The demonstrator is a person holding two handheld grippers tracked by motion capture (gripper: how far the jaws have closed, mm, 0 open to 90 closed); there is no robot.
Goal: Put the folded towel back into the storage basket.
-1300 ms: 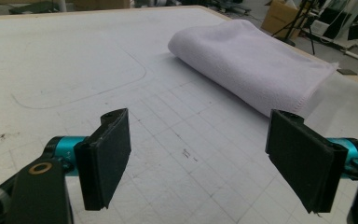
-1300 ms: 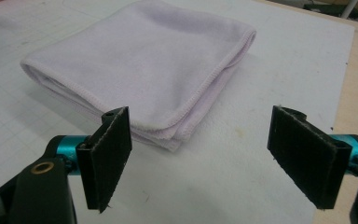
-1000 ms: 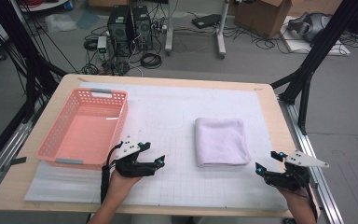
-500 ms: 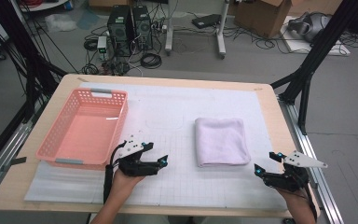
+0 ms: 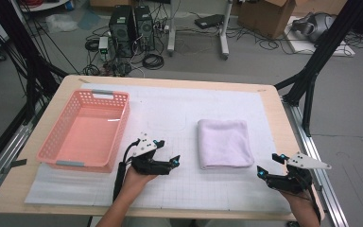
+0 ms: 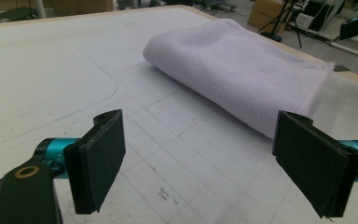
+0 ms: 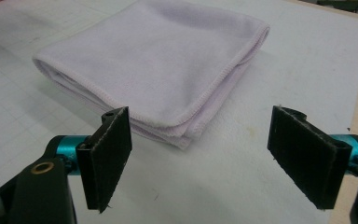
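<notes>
High view shows our folded towel [image 5: 225, 143] flat on the worktop [image 5: 179, 85], lying between our left hand-held gripper [image 5: 174, 163] and right hand-held gripper [image 5: 261, 172], both with jaws spread wide, holding nothing, near its front corners.

Towel [image 7: 158, 60]: soft matt cloth, fine nap, stitched hem. Basket [image 5: 61, 153]: glossy pink plastic, perforated walls. Mat [image 5: 170, 109]: matt white sheet, gridded, scuffed. Table [image 5: 274, 109]: pale wood edge. Jaw pads matt black, rough; teal glossy metal fittings.
</notes>
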